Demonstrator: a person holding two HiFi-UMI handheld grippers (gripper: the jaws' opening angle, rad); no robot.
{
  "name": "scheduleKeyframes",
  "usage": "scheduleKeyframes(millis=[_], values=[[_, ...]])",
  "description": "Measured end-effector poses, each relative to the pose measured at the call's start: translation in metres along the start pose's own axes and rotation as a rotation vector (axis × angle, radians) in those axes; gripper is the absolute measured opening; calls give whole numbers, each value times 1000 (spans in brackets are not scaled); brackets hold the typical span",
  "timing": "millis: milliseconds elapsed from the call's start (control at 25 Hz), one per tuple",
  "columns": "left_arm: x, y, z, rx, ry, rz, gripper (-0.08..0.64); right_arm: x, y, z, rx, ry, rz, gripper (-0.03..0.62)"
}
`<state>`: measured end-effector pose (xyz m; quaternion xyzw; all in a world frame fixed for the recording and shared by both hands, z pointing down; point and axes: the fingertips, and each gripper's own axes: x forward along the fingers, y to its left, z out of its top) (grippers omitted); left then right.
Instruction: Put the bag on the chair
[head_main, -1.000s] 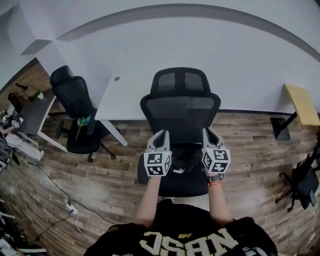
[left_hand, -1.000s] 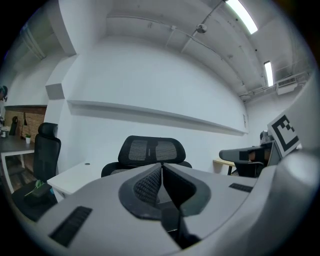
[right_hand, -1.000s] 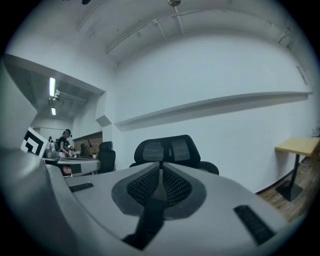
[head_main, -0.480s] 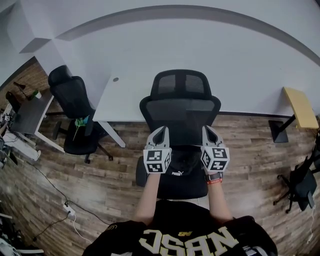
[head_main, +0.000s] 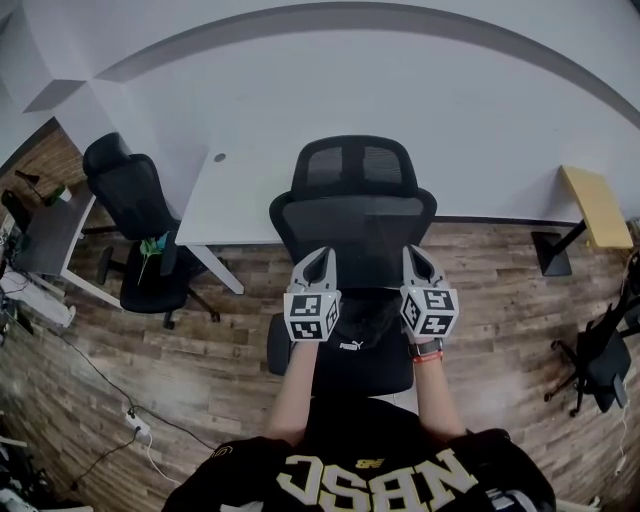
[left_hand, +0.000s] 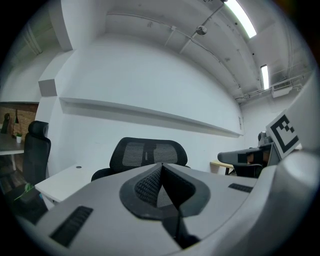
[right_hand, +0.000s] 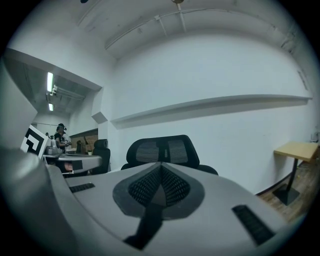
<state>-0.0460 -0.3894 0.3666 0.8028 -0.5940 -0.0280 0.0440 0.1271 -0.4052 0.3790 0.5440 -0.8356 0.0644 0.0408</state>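
White wall (head_main: 450, 120), wood-plank floor (head_main: 200, 360), white desk (head_main: 235, 200), yellow table (head_main: 590, 205).

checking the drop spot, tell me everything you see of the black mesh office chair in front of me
The black mesh office chair stands upright facing the person, its back to the white desk. It has a mesh headrest in two panels, a wide mesh backrest and a dark padded seat. It rests on the wood-look floor. A black bag with a white logo lies on the seat.
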Motion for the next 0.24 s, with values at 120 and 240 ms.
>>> scheduleKeyframes(millis=[120, 240], values=[[10, 3, -4, -10, 9, -5, 15, 6, -5, -2, 0, 7, -11, 9], [21, 9, -11, -20, 21, -2, 15, 15, -10, -2, -2, 11, -16, 9]])
